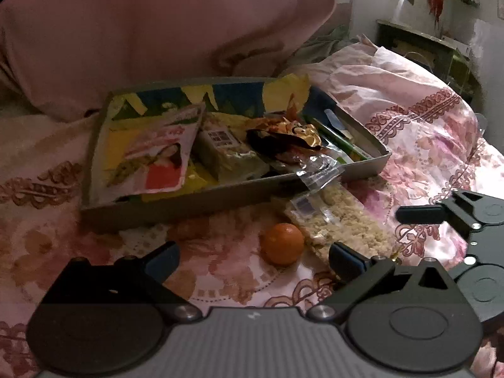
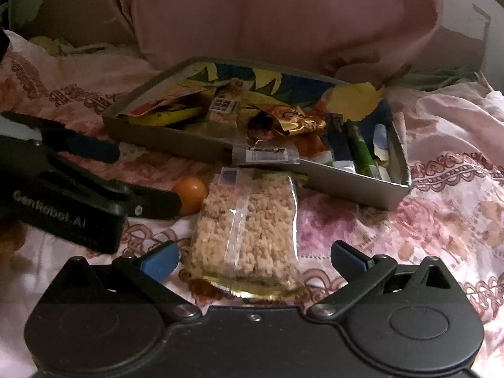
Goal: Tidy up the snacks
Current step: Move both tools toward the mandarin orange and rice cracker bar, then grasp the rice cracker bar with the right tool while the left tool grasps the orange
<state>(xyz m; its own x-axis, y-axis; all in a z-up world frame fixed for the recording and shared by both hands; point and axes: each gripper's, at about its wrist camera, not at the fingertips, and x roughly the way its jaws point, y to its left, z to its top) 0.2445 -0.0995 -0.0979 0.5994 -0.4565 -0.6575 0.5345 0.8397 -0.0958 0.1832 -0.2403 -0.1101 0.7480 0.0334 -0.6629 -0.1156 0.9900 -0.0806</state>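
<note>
My left claw [image 1: 252, 260] stands wide and empty above the floral pink bedspread [image 1: 220, 261], the small round orange fruit [image 1: 282, 243] just ahead of it. My right claw [image 2: 253, 260], equally wide, brackets the near end of the clear-wrapped puffed-rice cake [image 2: 247, 230] without touching it. The shallow grey cardboard tray [image 2: 176, 140] beyond holds overlapping snack packets, their labels too blurred to read; its far edge meets a pink pillow [image 2: 277, 9].

A glossy clear-plastic packet of rough beige puffed-rice cake [image 2: 245, 223] lies on the smooth, faintly shiny pink floral cloth bedspread [image 2: 409, 220]. At twelve o'clock, the matt grey cardboard tray [image 2: 346, 186] holds a crinkled gold foil wrapper [image 2: 299, 119].
</note>
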